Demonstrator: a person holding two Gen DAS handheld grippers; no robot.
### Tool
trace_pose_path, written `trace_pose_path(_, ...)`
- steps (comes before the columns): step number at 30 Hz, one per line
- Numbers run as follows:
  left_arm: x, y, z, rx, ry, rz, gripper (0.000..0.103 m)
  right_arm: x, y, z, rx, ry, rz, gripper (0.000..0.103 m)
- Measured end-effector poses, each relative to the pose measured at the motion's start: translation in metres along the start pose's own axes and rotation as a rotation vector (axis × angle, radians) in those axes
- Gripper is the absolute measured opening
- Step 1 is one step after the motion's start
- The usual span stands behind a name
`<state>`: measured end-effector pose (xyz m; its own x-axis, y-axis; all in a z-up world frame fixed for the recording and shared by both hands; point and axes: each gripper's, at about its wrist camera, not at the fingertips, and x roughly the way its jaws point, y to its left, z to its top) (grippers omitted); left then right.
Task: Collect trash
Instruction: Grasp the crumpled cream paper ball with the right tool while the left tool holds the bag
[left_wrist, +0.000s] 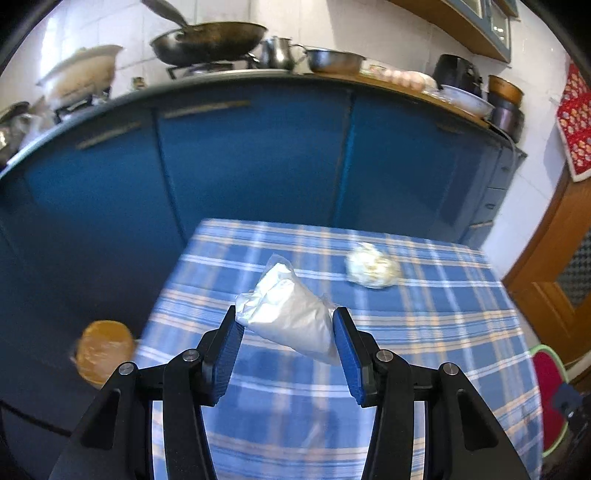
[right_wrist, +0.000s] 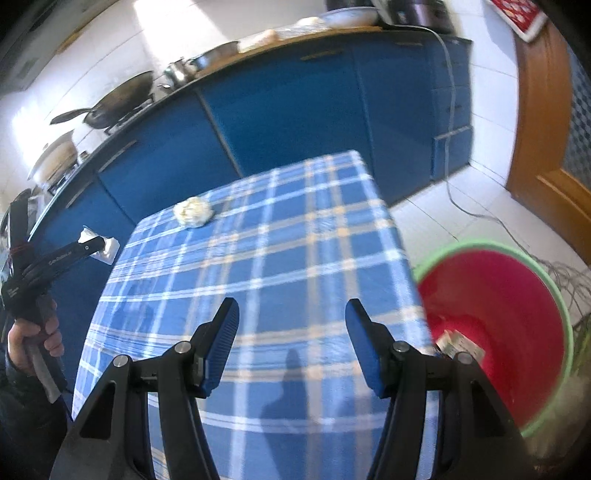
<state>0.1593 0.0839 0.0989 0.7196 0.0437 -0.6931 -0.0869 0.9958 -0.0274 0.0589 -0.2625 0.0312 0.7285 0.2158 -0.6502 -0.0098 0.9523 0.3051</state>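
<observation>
Left wrist view: our left gripper (left_wrist: 286, 325) clamps a white plastic bag (left_wrist: 291, 317) above the checked tablecloth (left_wrist: 424, 332); a crumpled paper ball (left_wrist: 371, 266) lies farther back.

Right wrist view: our right gripper (right_wrist: 291, 314) hangs spread and empty over the cloth, beside the red bin (right_wrist: 517, 295).

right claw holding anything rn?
No: the right claw is open with only the blue plaid tablecloth showing between its blue pads.

Left tool (left_wrist: 286, 319) grips white plastic bag (left_wrist: 291, 314) above table (left_wrist: 424, 332).
</observation>
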Motion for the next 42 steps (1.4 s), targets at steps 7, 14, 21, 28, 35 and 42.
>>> trace_pose_path(7, -0.014, 0.051, 0.009, 0.006, -0.014, 0.124, 0.051, 0.018, 0.049, 0.019, -0.075, -0.004, 0.049, 0.062)
trace_pose_path(14, -0.003, 0.083, 0.011, -0.020, -0.015, 0.177, 0.051, 0.050, 0.089, 0.040, -0.130, -0.001, 0.064, 0.063)
trace_pose_path(21, 0.031, 0.086, 0.013, -0.039, -0.001, 0.159, 0.051, 0.097, 0.120, 0.057, -0.163, 0.004, 0.050, 0.065)
trace_pose_path(28, 0.070, 0.070, 0.006, -0.043, 0.019, 0.124, 0.051, 0.150, 0.141, 0.067, -0.196, 0.022, 0.022, 0.073)
trace_pose_path(35, 0.100, 0.067, -0.001, -0.073, 0.058, 0.098, 0.051, 0.190, 0.161, 0.080, -0.238, 0.017, -0.001, 0.079)
trace_pose_path(42, 0.113, 0.075, -0.004, -0.105, 0.065, 0.107, 0.051, 0.229, 0.181, 0.088, -0.289, 0.025, -0.049, 0.081)
